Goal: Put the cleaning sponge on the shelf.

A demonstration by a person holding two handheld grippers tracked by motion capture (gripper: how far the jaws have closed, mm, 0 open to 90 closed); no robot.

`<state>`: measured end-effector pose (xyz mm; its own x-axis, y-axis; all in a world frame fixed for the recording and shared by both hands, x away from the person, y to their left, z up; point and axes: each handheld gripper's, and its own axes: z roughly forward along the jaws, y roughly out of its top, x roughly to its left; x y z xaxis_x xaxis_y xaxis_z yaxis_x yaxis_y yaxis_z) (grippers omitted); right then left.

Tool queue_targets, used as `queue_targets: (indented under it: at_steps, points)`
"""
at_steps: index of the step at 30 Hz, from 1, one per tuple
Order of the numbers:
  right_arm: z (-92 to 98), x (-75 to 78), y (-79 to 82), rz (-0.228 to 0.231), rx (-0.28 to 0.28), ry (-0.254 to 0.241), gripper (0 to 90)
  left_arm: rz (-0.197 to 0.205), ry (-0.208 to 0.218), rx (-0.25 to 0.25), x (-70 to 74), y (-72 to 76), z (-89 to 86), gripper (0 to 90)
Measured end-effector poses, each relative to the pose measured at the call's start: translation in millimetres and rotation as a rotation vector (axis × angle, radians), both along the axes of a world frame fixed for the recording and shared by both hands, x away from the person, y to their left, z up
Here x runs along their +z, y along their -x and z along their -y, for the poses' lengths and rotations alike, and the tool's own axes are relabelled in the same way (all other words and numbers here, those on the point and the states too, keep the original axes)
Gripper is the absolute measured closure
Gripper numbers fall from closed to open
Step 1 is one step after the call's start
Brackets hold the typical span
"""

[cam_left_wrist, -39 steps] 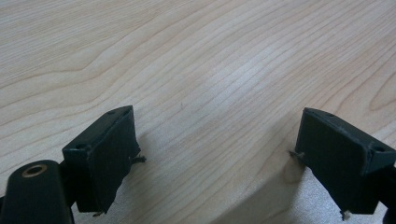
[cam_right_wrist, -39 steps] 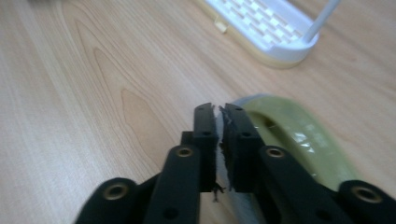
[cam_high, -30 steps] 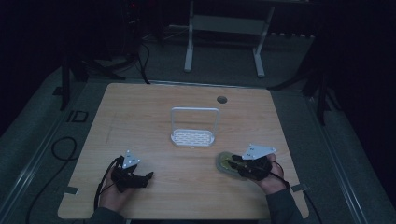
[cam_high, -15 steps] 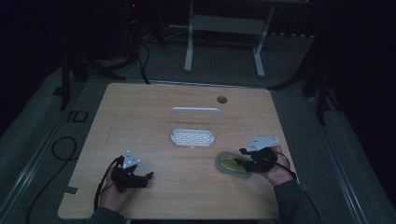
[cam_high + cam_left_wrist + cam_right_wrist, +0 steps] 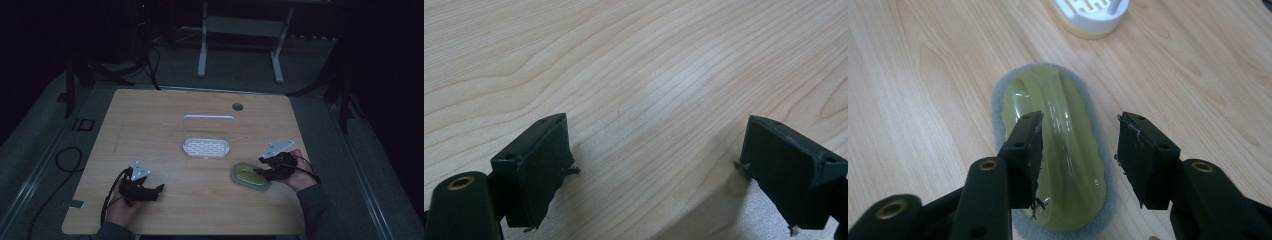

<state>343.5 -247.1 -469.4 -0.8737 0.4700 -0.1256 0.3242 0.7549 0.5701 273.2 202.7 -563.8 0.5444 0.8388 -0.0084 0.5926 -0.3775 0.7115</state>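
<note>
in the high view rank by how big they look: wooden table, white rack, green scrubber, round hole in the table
1. wooden table
2. white rack
3. green scrubber, only slightly smaller
4. round hole

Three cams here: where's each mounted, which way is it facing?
High view: fixed above the person's side, looking forward and down on the table; both forearms, left gripper, right gripper.
Left gripper view: on the left gripper, facing bare tabletop.
Right gripper view: on the right gripper, facing the scrubber.
Shared: scrubber, white rack.

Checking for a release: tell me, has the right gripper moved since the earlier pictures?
Yes. The right gripper drew back rightward from the white rack, fingers opening, scrubber left lying.
</note>
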Motion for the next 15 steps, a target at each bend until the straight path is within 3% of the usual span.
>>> queue_targets:
  at_steps: [15]
  points:
    - [-15.4,0.0,-7.2,-0.049,0.085,0.114,58.7,0.001,-0.002,-0.001,0.1,-0.1,-0.1,12.8]
